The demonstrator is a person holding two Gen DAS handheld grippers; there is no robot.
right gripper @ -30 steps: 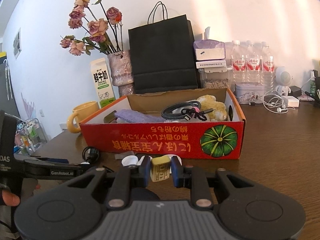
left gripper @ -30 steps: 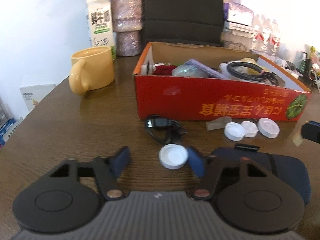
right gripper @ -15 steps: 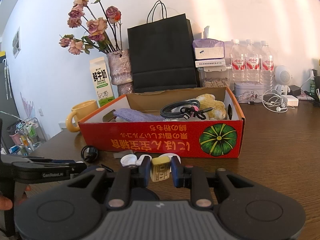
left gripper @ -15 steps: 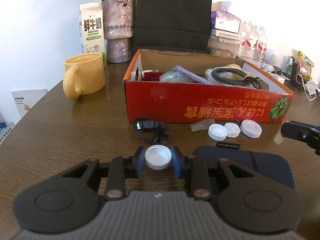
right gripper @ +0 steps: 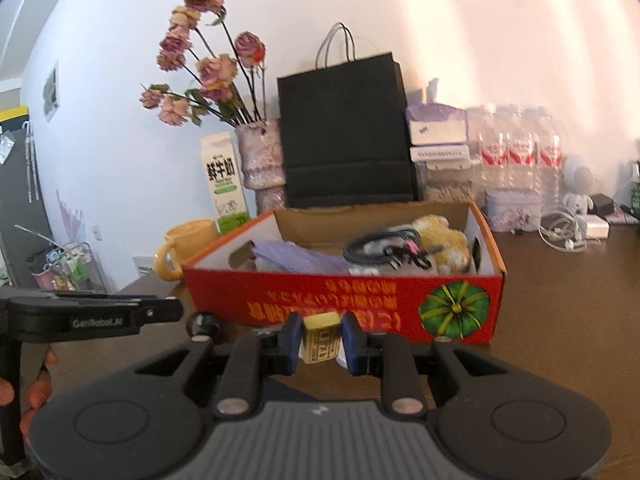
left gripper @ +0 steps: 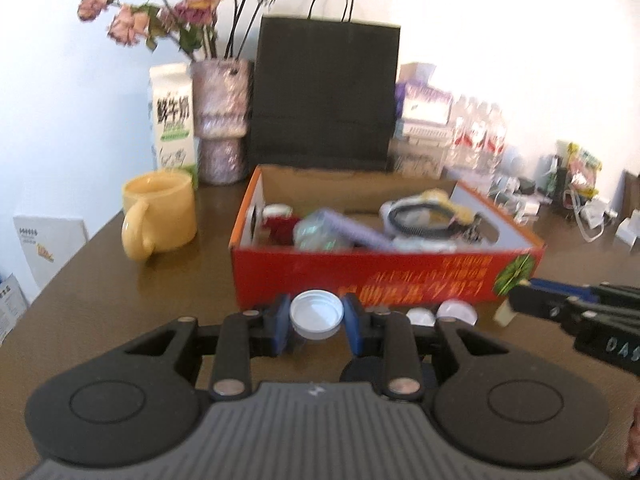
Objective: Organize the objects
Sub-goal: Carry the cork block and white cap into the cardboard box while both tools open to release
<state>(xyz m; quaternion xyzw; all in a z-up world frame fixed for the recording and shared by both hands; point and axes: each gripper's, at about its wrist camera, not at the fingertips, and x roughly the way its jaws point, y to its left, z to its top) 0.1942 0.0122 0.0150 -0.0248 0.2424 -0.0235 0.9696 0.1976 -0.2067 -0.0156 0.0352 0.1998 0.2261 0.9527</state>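
Note:
My left gripper (left gripper: 317,320) is shut on a white bottle cap (left gripper: 317,313) and holds it above the table, in front of the red cardboard box (left gripper: 384,276). Two more white caps (left gripper: 456,311) lie on the table at the foot of the box. My right gripper (right gripper: 320,338) is shut on a small cream-yellow block (right gripper: 321,338) with dark print, also just in front of the red box (right gripper: 360,300). The box holds a coiled black cable (right gripper: 384,246), a purple cloth (right gripper: 296,256) and a yellow plush item (right gripper: 444,240).
A yellow mug (left gripper: 160,214) stands left of the box, with a milk carton (left gripper: 172,118), a vase of dried roses (left gripper: 222,136) and a black paper bag (left gripper: 326,96) behind. Water bottles (right gripper: 520,160) and chargers crowd the back right. A dark pouch (left gripper: 362,370) lies under my left gripper.
My left gripper closed on the white cap, then lifted it off the table toward the box. The right gripper kept its hold on the block and hardly moved.

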